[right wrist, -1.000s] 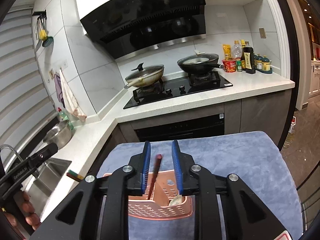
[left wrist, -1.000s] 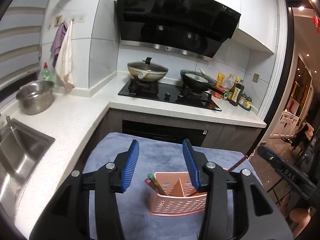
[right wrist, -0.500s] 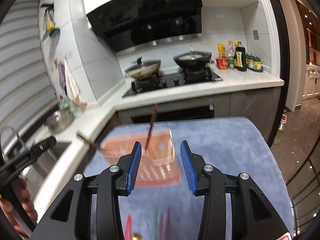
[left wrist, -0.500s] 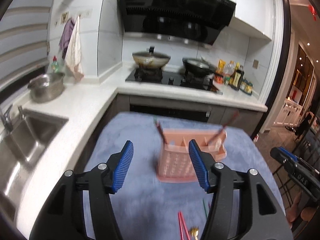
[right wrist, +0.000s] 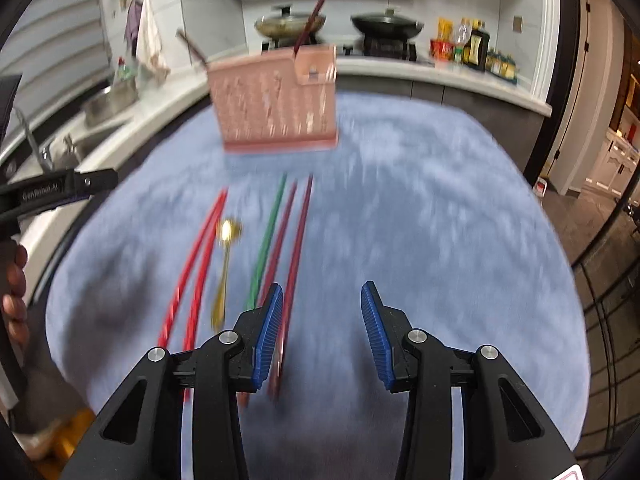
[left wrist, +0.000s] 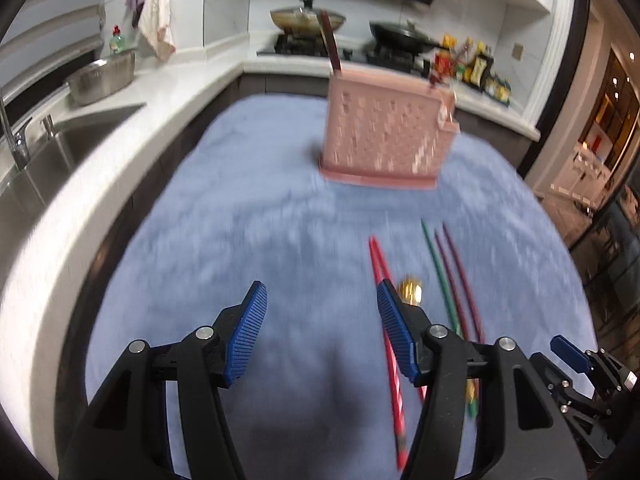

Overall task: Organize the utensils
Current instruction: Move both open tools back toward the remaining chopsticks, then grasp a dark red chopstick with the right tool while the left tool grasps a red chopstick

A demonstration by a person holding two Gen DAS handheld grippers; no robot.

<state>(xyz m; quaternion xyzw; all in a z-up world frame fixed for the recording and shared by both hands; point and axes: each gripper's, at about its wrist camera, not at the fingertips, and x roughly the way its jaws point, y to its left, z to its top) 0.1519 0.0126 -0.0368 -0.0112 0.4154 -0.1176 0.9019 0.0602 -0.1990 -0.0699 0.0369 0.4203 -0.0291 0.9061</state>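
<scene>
Hovering over a blue cloth (right wrist: pixel 420 184) spread on the bench, two hand-held grippers, both with jaws apart and nothing between the pads. Left hand-held gripper (left wrist: pixel 322 330) near 6 o'clock of its view, right hand-held gripper (right wrist: pixel 322 332) likewise low in its own.

Lying loose on the cloth, side by side and pointing toward 12 o'clock: two red chopsticks (right wrist: pixel 196 268), a gold spoon (right wrist: pixel 225 256), one green chopstick (right wrist: pixel 266 240) and two maroon chopsticks (right wrist: pixel 298 240). Standing upright beyond them, toward 12 o'clock, a pink slotted holder (right wrist: pixel 276 108) with a few chopsticks already poking out of its top.

Motion blur across both views, so fine detail uncertain.

Likely risks: thin sticks lying close together, so a pinch could catch two at once or nudge a neighbour out of line. Round, slim shafts could roll or slip from the ribbed pads. Soft pile could let a stick sink, making the pads grab cloth instead. A light holder could tip if bumped while loading.
</scene>
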